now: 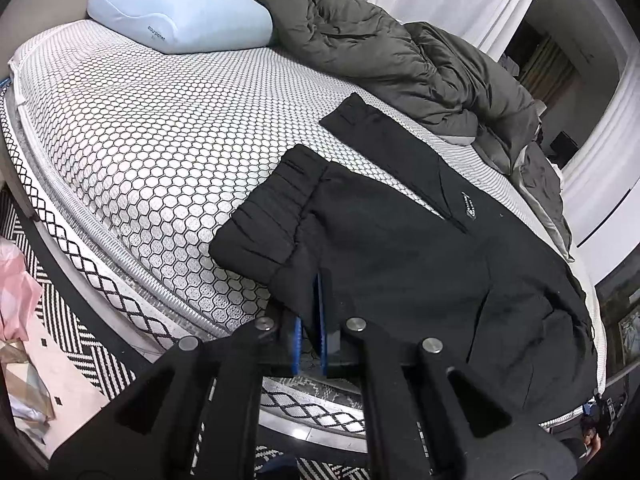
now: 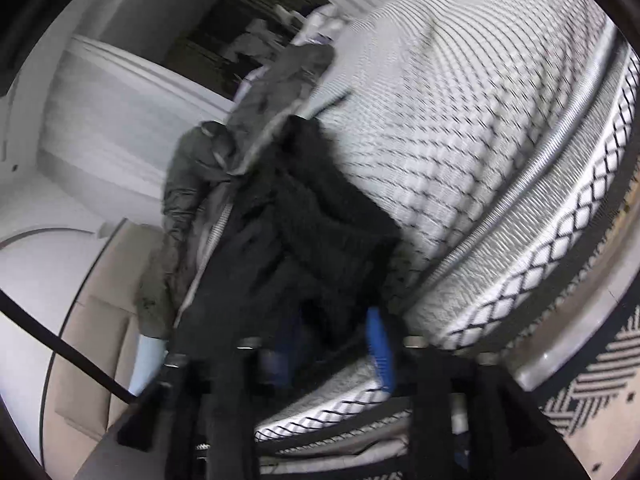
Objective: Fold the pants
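Left tongs (image 1: 310,320) are pinched tight on the near edge of the black pants (image 1: 400,248), w/ the blue pads clamped on cloth just below the ribbed cuff (image 1: 264,232). Right tongs (image 2: 332,344) stand about half wide; one blue pad shows clearly, the other sits in shadow behind dark fabric, and since that view is smeared it's hard to say whether the pads press on the pants or only straddle them, prob. the latter.

Pants lie on the mattress (image 1: 140,152) toward its near right side, well apart from the blue pillow (image 1: 180,16) at the far left and just beside the grey duvet (image 1: 400,52) bunched along the far right. One cuff end appears brought up over the body of the garment, w/ the logo patch (image 1: 466,204) still exposed beyond it, so a lengthwise or first fold looks partly made.

Judged progress: roughly midway. Layers aren't squared yet, the right part hangs toward the mattress edge, and at least one more fold plus smoothing seems left.
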